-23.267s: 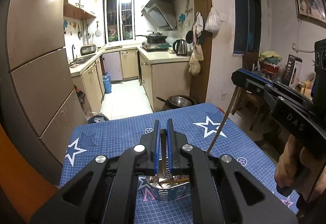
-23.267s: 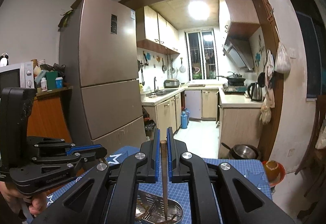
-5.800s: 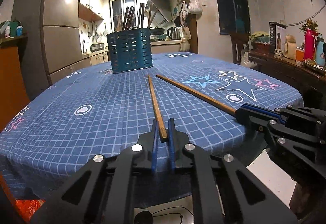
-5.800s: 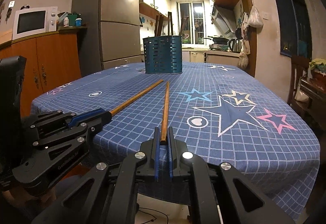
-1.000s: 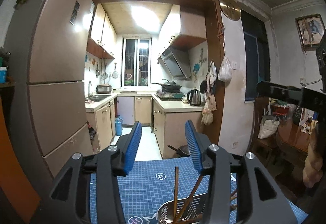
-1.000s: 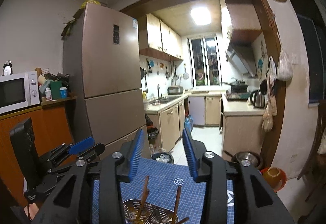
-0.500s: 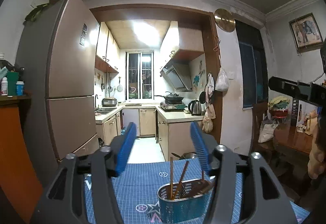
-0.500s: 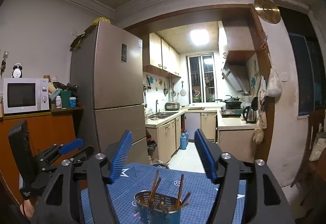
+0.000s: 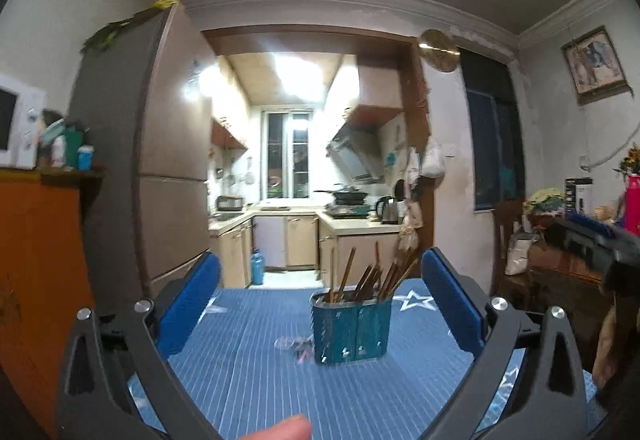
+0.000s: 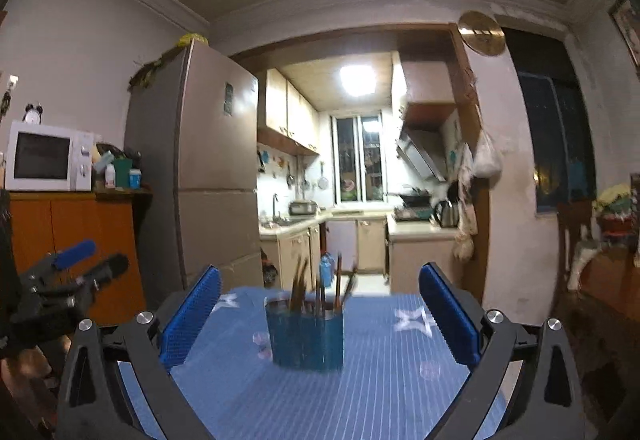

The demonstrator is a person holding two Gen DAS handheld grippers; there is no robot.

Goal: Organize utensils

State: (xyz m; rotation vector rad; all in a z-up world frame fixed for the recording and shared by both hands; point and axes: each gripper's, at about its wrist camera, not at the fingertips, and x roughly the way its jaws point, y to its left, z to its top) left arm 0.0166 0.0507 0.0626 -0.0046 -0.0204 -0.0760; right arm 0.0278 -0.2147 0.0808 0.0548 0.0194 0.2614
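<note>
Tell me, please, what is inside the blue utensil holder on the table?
Wooden chopsticks stand in the blue utensil holder, tops leaning out above its rim. Their lower ends, and anything else inside, are hidden by its wall.

A blue star-patterned tablecloth covers the table. Beyond its far edge a tall refrigerator stands left of the kitchen doorway, with a white microwave on an orange cabinet beside it. A kettle sits on the kitchen counter, and a round gold clock hangs above the doorway's right corner.

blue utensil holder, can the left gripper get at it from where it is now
Probably yes: the left gripper is wide open and empty, and the blue utensil holder stands straight ahead with only bare tablecloth between.
</note>
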